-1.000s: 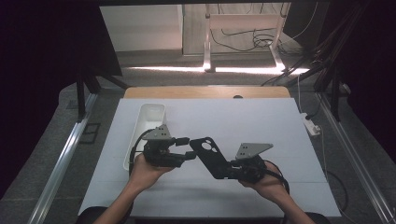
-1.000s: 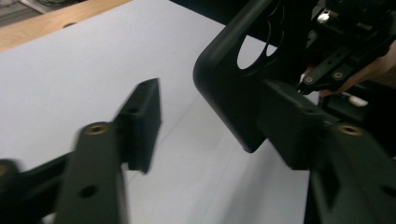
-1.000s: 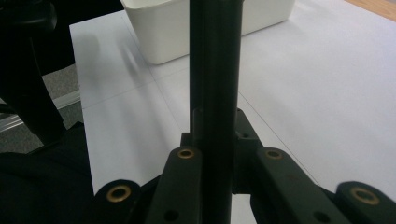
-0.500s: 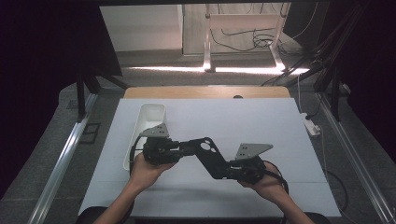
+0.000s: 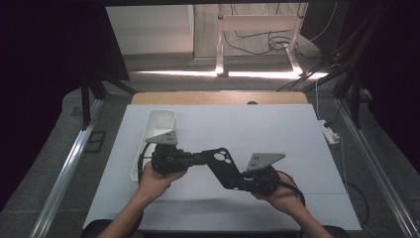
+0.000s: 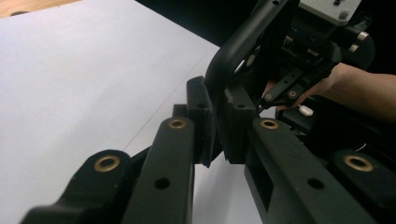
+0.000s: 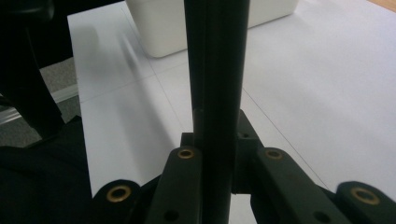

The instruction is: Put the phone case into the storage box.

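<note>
A flat black plate [image 5: 221, 162] with round holes hangs above the white table, held between both grippers. My left gripper [image 5: 198, 158] comes in from the left and is shut on the plate's rounded end [image 6: 224, 70]; its jaws press on both faces. From the right, my right gripper [image 5: 238, 179] is shut on the plate's other end. In the right gripper view the plate [image 7: 215, 65] stands edge-on between the jaws. The right gripper's body [image 6: 327, 32] and the hand holding it [image 6: 364, 88] appear in the left gripper view.
A long white bin [image 5: 161, 116] stands on the table's left side, just behind the left gripper, and its wall [image 7: 163, 32] is ahead of the right gripper. A white table sheet [image 5: 277, 129] spreads to the back and right. A power strip [image 5: 331, 135] lies past the right edge.
The left gripper's jaws have come together on the plate's left end. The right hand and the plate have barely shifted.
</note>
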`<move>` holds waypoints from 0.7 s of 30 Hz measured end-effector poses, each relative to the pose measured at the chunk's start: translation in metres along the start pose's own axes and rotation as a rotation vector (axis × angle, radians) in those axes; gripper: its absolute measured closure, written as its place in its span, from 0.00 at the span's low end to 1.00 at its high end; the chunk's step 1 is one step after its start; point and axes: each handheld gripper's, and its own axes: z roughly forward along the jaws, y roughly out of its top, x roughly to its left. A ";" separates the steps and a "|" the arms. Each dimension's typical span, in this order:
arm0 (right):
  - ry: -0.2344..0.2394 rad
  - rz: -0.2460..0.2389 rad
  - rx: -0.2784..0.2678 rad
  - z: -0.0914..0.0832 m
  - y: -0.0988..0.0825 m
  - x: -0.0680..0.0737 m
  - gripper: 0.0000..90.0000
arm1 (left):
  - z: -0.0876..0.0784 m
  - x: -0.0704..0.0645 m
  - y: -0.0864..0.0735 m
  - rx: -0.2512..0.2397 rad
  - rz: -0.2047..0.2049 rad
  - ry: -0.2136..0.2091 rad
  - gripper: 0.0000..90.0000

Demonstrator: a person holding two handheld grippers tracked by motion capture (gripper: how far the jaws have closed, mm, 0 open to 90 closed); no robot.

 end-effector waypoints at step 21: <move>-0.019 0.029 0.086 0.004 -0.005 -0.003 0.56 | -0.002 -0.002 0.003 0.057 0.056 0.106 0.93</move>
